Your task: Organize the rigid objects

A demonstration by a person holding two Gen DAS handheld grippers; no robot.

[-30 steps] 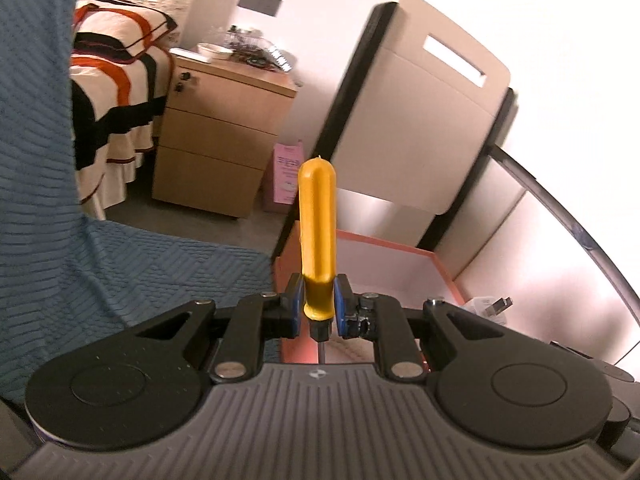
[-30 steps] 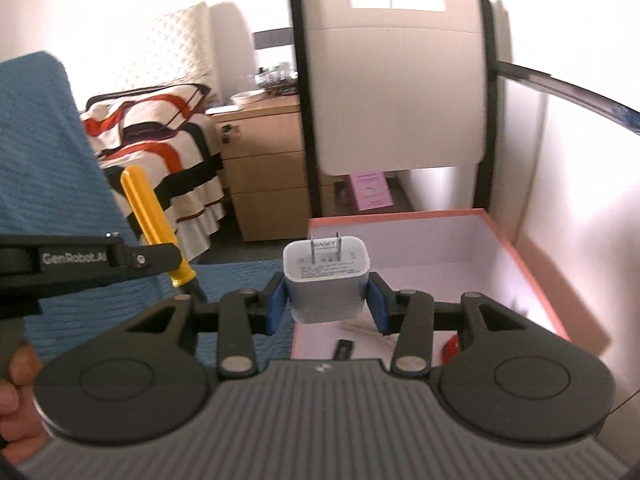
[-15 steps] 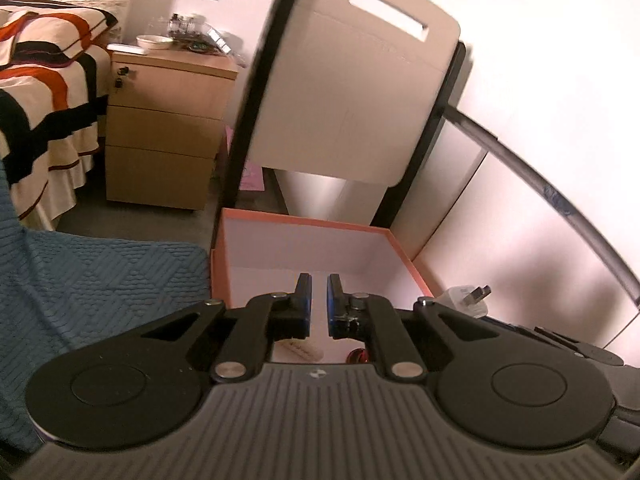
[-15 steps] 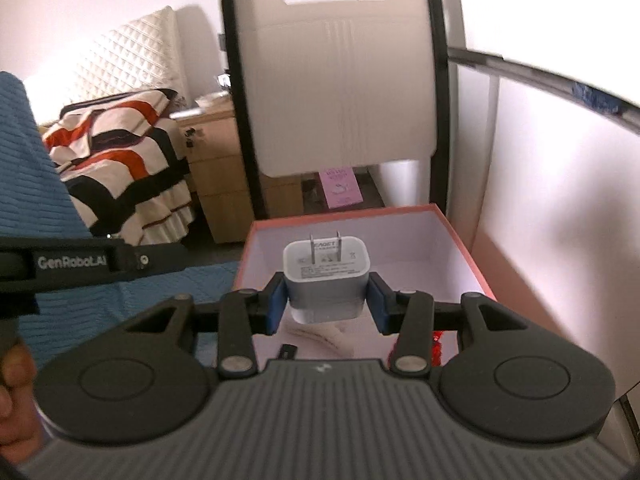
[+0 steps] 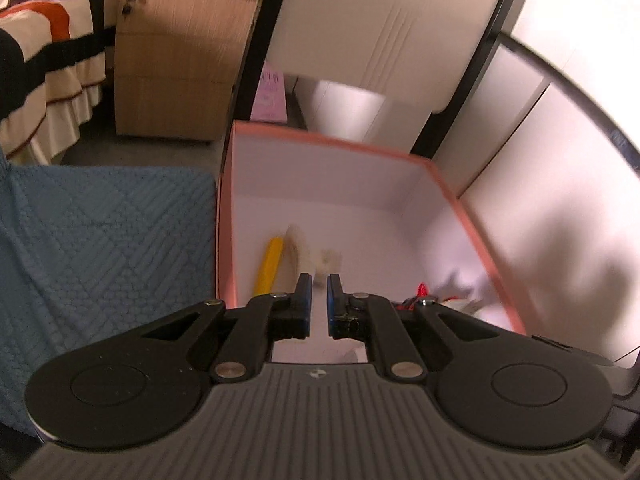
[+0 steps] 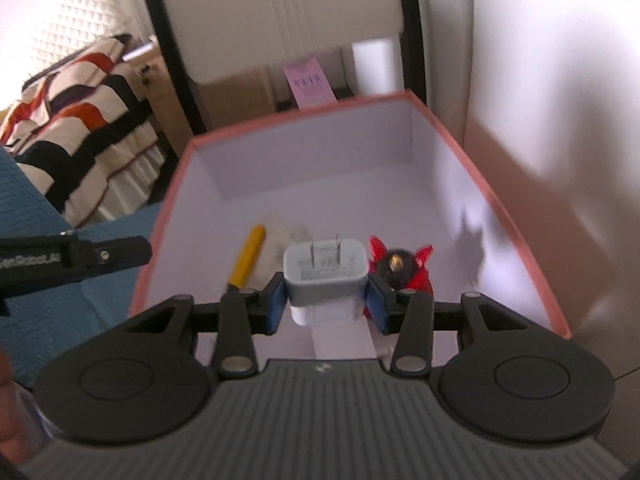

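Observation:
A pink-rimmed box [image 5: 440,168] with a white inside stands ahead; it also shows in the right wrist view [image 6: 504,208]. A yellow-handled screwdriver [image 5: 269,266] lies on its floor at the left, also in the right wrist view [image 6: 246,260], beside a pale object [image 5: 296,252]. My left gripper [image 5: 318,288] hangs over the box's near edge, empty, its jaws a narrow gap apart. My right gripper [image 6: 326,296] is shut on a white plug charger [image 6: 325,276], prongs pointing away, held above the box. A red and black item [image 6: 400,266] lies in the box just right of the charger.
A blue knitted cloth [image 5: 104,248] lies left of the box. A white chair back [image 5: 384,32] stands behind it, a white wall panel [image 5: 560,184] to the right. A wooden bedside cabinet [image 5: 176,60] and a striped bed [image 5: 44,60] are at the far left.
My left gripper let go of the yellow screwdriver, which now lies in the box. Both grippers moved forward and tilted down over the box. The right still holds the charger.

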